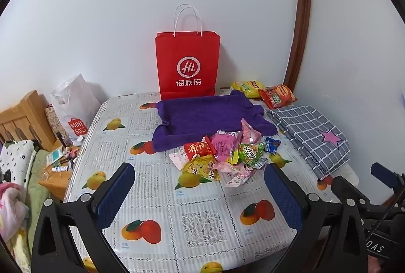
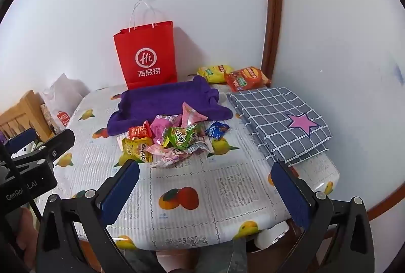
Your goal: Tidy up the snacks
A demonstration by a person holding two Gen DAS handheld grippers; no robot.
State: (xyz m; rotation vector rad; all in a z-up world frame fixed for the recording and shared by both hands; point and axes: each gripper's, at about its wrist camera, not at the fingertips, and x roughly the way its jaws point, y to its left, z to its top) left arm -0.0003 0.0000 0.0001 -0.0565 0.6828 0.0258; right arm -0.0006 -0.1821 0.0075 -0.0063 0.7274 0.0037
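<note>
snack pile [image 1: 222,156] stretching left to right before purple tray [image 1: 202,116], both tools spread, empty

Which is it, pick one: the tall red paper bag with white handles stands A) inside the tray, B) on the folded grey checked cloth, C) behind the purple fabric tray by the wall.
C: the red paper bag stands upright against the wall just behind the purple fabric tray, apart from the grey checked cloth.

You hold both grippers side by side, tilted downward. Your left gripper [image 1: 198,182] has jaws spread fully wide, nothing between the blue pads. Your right gripper [image 2: 205,179] likewise wide apart and empty, just right of the left
</note>
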